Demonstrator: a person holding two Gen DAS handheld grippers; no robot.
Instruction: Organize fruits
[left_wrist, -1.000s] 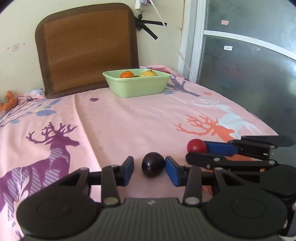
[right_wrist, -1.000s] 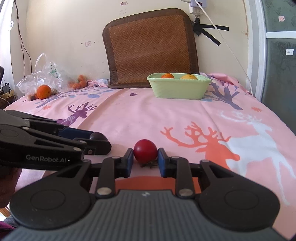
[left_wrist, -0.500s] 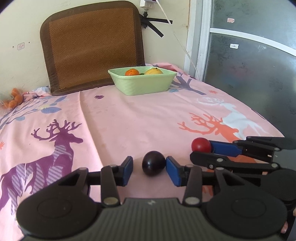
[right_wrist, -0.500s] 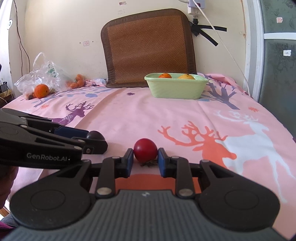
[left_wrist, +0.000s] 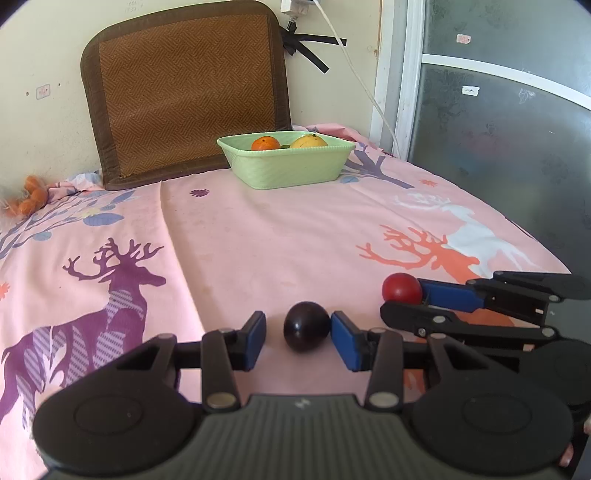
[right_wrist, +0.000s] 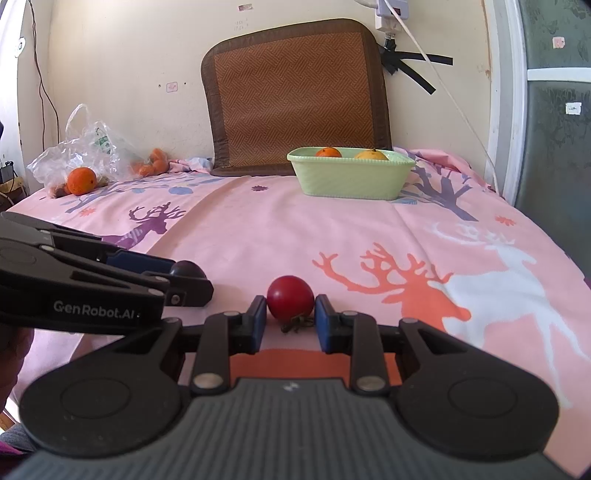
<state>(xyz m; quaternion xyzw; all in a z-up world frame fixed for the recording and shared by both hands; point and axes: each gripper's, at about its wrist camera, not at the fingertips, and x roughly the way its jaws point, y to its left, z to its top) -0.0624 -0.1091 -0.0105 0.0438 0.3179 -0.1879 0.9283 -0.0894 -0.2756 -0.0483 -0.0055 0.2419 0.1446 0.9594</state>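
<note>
Left gripper (left_wrist: 298, 332): open around the plum (left_wrist: 306, 326), right pad touching or nearly so, a clear gap at the left pad; sheet visible between.
Plum: dark, resting on the sheet (left_wrist: 258, 236), at 6 o'clock in the left wrist view; in the right wrist view at 9 o'clock, peeping past the left gripper's tips.
Right gripper (right_wrist: 290, 318): closed on the tomato (right_wrist: 290, 297), both blue pads pressed to its sides.
Tomato: red, stem end down toward the sheet, at 6 o'clock in the right wrist view; at 4 o'clock in the left wrist view, just right of the plum.
Basin (right_wrist: 351, 180): pale green, at 12 o'clock on the far side of the sheet, well apart from both grippers; holding an orange (right_wrist: 328, 151) at left and a yellow fruit (right_wrist: 371, 154) at right.
Mat (right_wrist: 295, 96): brown woven, upright against the wall behind the basin.
Bag (right_wrist: 79, 153): clear plastic, at 10 o'clock in the right wrist view, an orange fruit just beside it.
Sheet: pink, printed with deer.
</note>
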